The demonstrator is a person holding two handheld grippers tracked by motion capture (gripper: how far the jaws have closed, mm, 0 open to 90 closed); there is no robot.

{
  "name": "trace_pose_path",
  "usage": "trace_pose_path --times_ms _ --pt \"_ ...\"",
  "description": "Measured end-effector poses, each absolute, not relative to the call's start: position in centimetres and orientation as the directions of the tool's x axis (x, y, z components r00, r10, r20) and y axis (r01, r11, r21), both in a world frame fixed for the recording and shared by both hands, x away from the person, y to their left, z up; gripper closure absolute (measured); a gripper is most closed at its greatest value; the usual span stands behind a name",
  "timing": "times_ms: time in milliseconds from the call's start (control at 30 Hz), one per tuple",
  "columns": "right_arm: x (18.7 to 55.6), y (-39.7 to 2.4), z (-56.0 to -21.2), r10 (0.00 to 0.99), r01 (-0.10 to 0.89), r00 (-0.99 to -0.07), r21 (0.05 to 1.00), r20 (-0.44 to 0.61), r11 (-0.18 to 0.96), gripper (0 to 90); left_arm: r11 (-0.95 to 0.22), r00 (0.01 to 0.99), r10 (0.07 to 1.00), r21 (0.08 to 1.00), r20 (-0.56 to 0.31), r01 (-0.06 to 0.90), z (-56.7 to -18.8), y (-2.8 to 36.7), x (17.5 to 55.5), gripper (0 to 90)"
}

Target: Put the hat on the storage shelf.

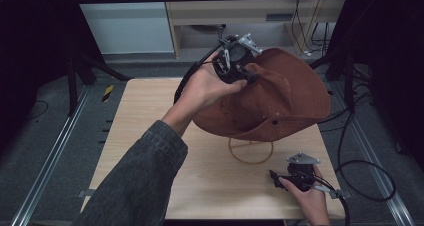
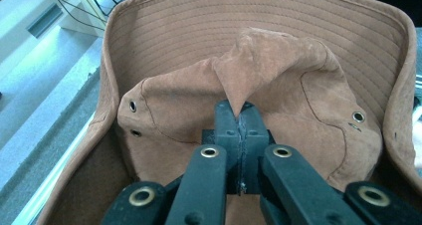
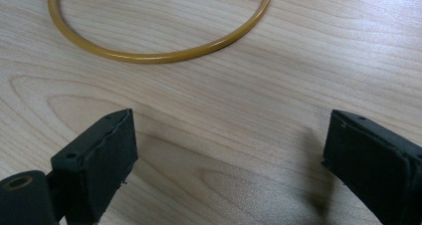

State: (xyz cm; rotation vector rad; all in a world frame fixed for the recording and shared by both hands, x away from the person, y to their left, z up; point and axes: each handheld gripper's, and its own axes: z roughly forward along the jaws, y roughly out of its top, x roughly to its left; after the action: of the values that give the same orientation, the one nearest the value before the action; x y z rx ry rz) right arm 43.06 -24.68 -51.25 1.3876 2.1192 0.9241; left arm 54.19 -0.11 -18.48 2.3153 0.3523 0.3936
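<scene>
A brown suede wide-brimmed hat (image 1: 280,96) hangs in the air above the wooden table (image 1: 210,176). My left gripper (image 1: 245,73) is shut on a pinched fold of its crown, up at the hat's far left side. In the left gripper view the jaws meet on that fold of the hat (image 2: 259,70), with the stitched brim curving behind and eyelets on both sides. Below the hat a gold wire stand (image 1: 251,151) rests on the table; its round base ring (image 3: 159,46) lies just ahead of my right gripper (image 3: 229,155). The right gripper (image 1: 277,178) sits low near the table's front right, open and holding nothing.
Black cables (image 1: 360,156) loop on the floor to the right of the table. A wooden cabinet (image 1: 250,16) and dark stand legs (image 1: 85,66) are beyond the far edge. Metal rails (image 1: 50,156) run along the table's sides.
</scene>
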Motion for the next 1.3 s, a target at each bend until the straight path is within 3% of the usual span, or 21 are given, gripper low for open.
trace_pose_path --times_ms 1300 --pt "43.0 -24.7 -51.2 0.918 0.621 -0.396 0.734 -0.009 0.275 6.9 -0.717 0.927 0.344 0.679 0.148 0.157 -21.7 -1.9 54.7 89.3"
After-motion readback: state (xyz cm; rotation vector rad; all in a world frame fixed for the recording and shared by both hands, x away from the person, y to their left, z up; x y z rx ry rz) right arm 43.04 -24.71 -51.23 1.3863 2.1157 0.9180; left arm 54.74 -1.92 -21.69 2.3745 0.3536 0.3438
